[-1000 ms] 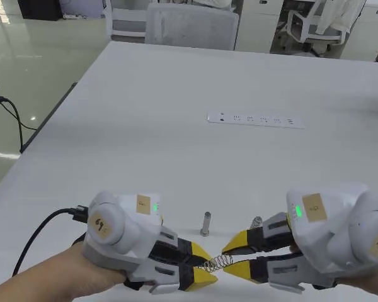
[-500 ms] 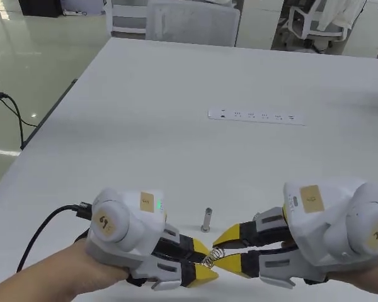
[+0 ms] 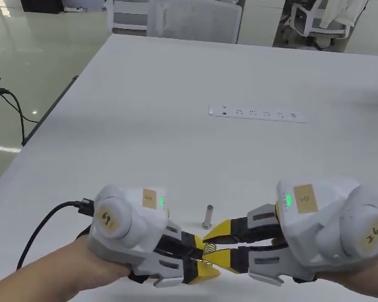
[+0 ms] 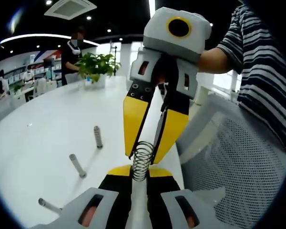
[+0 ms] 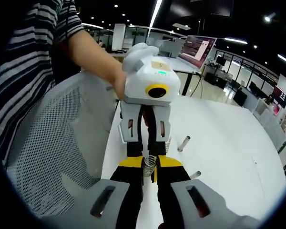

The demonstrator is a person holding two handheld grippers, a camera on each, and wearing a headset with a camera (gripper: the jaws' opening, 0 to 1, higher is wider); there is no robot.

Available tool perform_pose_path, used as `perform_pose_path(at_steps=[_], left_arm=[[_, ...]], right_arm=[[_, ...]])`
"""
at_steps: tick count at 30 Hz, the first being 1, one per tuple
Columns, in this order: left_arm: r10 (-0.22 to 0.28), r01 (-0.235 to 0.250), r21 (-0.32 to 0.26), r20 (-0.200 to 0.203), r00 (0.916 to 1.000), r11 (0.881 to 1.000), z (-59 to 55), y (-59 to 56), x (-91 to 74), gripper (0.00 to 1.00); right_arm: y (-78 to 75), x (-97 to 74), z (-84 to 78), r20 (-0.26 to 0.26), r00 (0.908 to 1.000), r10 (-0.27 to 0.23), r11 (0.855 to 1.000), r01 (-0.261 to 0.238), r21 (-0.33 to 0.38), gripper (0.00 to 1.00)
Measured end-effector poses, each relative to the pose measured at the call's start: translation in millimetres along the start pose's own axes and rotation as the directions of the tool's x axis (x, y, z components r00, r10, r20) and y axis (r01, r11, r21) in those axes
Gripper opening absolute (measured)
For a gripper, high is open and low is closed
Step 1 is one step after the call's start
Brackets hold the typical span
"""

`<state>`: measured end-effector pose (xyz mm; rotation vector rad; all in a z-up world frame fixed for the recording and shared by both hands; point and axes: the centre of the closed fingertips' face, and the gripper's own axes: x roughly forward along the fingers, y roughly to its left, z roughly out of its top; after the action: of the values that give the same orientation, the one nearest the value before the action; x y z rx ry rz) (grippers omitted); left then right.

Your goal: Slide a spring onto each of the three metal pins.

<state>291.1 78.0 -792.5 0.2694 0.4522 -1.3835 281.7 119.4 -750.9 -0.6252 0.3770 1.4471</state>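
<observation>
A small steel spring (image 3: 209,248) hangs above the table's near edge, held between both grippers, which meet tip to tip. My left gripper (image 3: 205,253) is shut on one end of the spring (image 4: 142,158). My right gripper (image 3: 211,246) has its yellow jaws closed around the other end; in the left gripper view the right gripper (image 4: 144,153) comes down from the top. In the right gripper view the spring (image 5: 150,162) sits between my right gripper's (image 5: 150,165) tips. Three bare metal pins (image 4: 98,137) (image 4: 77,165) (image 4: 47,206) stand on the white table; one pin (image 3: 208,215) shows just behind the tips.
A white power strip (image 3: 255,114) lies mid-table. A black cable (image 3: 44,226) runs from the left gripper off the table's left edge (image 3: 50,119). Chairs (image 3: 192,22) stand at the far side. A mesh chair (image 4: 238,157) is close behind the near edge.
My right gripper has moved left to the left gripper, and its jaws have gone from wide open to closed around the spring's free end. The left gripper kept its hold.
</observation>
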Motion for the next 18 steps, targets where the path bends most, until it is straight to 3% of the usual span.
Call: perform_pose_path(at_steps=[18], left_arm=[[0.036,-0.035,-0.049,0.023,0.9991,0.998,2.4,8.1,-6.6,0.06]], right_arm=[[-7.9,1.4,3.3,0.002,0.9997,-0.023,1.000,0.023,0.020,0.07]])
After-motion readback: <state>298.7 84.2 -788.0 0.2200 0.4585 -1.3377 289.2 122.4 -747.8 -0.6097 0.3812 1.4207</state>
